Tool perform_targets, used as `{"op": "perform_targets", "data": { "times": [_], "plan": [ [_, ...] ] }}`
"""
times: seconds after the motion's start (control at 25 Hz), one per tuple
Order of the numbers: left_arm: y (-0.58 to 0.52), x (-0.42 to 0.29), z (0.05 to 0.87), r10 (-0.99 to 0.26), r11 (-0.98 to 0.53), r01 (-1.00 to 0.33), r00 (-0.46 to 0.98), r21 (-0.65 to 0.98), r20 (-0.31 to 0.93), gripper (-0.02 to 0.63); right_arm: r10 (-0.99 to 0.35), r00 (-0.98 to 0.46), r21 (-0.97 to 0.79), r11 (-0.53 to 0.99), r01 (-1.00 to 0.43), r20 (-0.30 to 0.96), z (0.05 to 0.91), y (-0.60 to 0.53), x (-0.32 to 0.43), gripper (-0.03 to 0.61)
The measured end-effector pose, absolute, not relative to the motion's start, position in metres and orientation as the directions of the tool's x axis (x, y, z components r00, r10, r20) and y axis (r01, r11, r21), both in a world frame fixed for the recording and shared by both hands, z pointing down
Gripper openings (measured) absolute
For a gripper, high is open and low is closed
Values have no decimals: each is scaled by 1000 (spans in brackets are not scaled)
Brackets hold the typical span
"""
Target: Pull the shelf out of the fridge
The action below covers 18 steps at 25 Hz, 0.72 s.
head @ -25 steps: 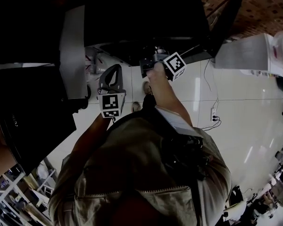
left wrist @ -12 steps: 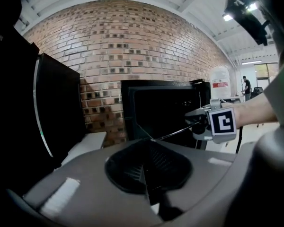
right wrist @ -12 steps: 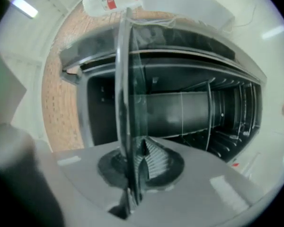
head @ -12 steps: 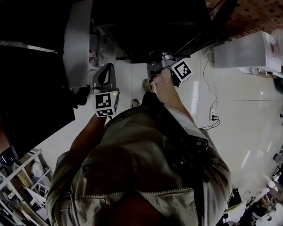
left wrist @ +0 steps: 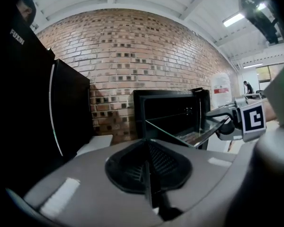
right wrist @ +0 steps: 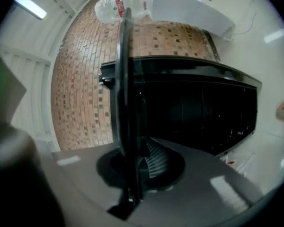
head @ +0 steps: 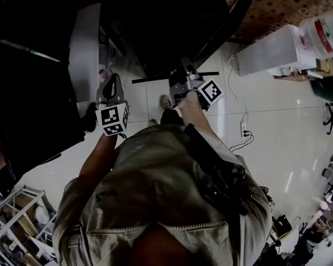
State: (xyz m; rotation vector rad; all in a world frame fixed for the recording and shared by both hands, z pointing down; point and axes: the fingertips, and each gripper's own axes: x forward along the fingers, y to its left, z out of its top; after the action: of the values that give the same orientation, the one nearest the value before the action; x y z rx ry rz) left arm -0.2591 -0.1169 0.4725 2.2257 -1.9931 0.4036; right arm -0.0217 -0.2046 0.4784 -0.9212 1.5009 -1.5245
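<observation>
Shelf seen edge-on, clamped between right gripper fingers, in front of black fridge. Left gripper fingers together, holding nothing, pointing toward fridge.

The box-shaped fridge is black, as is the tall cabinet to its left, which carries one thin pale stripe. The flat glass shelf is clear with a dark rim. The far brick wall is red-brown with pale mortar and scattered dark bricks. The left gripper and right gripper are grey with black ribbed pads, and each marker cube is white with black squares. The tiled floor is glossy white. The person's jacket is khaki. The clear plastic bottle has a red label.
</observation>
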Motion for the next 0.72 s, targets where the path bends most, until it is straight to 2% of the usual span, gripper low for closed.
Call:
{"op": "perform_targets", "data": {
  "times": [0.44, 0.72],
  "plan": [
    [-59, -258, 421, -976, -145, -988, 134, -55, 174, 6, -930, -361, -998, 65, 25, -69, 435, -119, -1, 11],
    [-39, -236, 393, -980, -162, -982, 148, -99, 129, 6, -930, -351, -994, 99, 35, -105, 401, -78, 22, 11]
  ]
}}
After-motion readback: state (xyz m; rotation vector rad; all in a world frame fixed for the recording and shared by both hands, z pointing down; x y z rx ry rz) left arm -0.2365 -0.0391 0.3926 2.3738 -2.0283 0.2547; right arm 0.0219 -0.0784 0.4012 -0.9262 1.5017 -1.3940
